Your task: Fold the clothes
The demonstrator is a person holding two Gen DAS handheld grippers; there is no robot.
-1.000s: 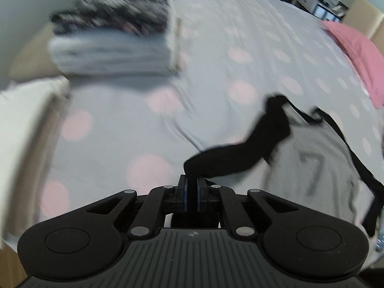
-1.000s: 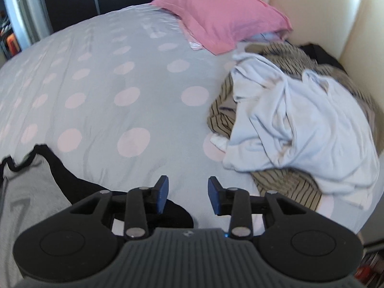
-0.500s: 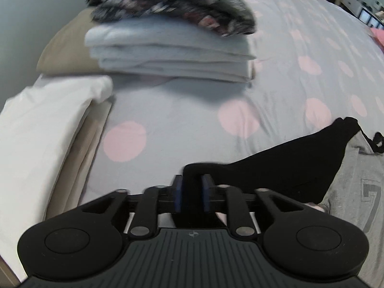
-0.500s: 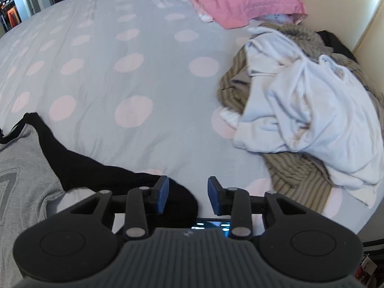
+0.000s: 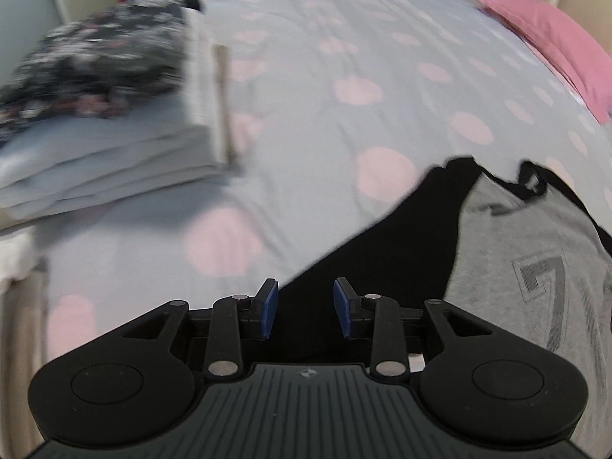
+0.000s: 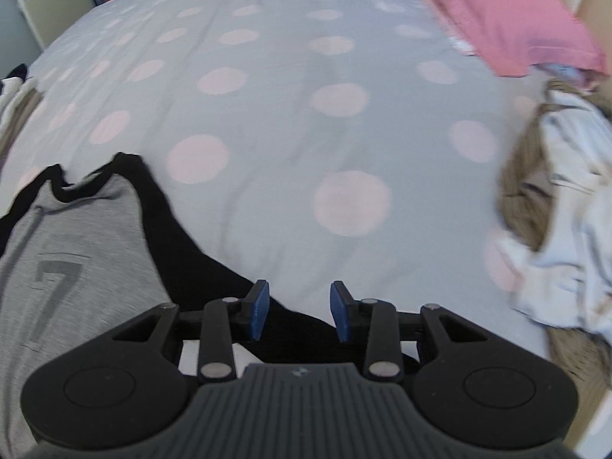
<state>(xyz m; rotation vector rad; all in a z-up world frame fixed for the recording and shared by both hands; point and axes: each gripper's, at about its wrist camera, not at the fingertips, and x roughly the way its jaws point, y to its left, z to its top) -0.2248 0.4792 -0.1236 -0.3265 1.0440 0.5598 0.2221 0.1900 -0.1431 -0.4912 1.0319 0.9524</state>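
Note:
A grey T-shirt with a dark "7" [image 5: 535, 287] and black sleeves lies flat on the dotted bed cover [image 5: 344, 38]. In the left wrist view its black sleeve [image 5: 382, 248] runs out to the left and passes under my left gripper [image 5: 306, 306]. That gripper's jaws are opening, and the blue pads stand apart over the sleeve without pressing it. In the right wrist view the same shirt [image 6: 69, 252] sits at the lower left. Its other black sleeve [image 6: 183, 252] reaches under my right gripper [image 6: 299, 308], which is open with its pads clear of the cloth.
A stack of folded clothes [image 5: 107, 114] with a dark patterned piece on top stands at the left. A pink pillow [image 6: 497, 11] lies at the far right. A heap of unfolded white and striped clothes [image 6: 566, 210] lies at the right edge of the bed.
My left gripper has let go of the black sleeve, which now lies stretched out flat. Both grippers have sunk closer to the bed. The right gripper has stayed open.

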